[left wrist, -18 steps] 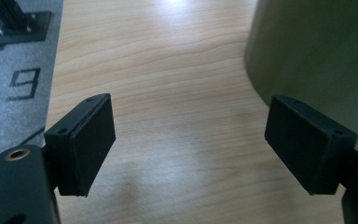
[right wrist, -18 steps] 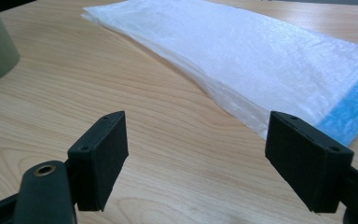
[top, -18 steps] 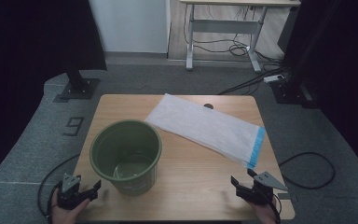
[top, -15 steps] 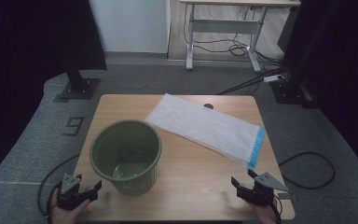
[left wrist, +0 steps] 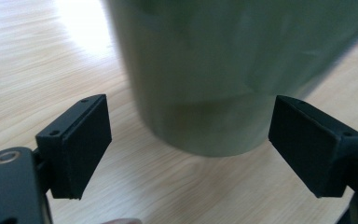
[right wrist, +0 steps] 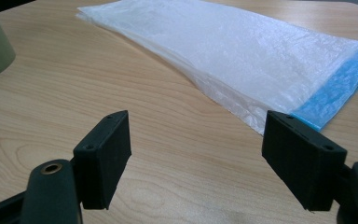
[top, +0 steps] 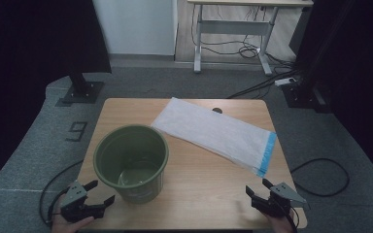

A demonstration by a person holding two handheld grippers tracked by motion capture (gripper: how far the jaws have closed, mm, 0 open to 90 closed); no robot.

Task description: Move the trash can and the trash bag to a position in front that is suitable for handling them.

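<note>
The left hand-held gripper [top: 94, 200] sits at the near left corner of the desk [top: 209, 194], jaws spread with nothing between them, aimed at the lower wall of the green bucket [top: 132, 162] just ahead. In the left gripper view the bucket [left wrist: 223, 79] looms between and beyond the two pads without touching either. The right hand-held gripper [top: 258, 195] waits at the near right edge, jaws likewise spread and empty, facing the white plastic bag [top: 216, 133] that lies flat and slantwise across the far half of the desk, its blue-edged end [right wrist: 340, 91] nearest that gripper.

The job looks like lining the bucket with the bag, and it has not begun. To do it well, I would have the right gripper come in low at the blue-edged end, which seems to be the mouth, and pinch only the top layer so the bag opens rather than lifts as a flat sheet. The left should steady the bucket at its rim, since the bucket looks light and may slide or tip if nudged low on its wall.
</note>
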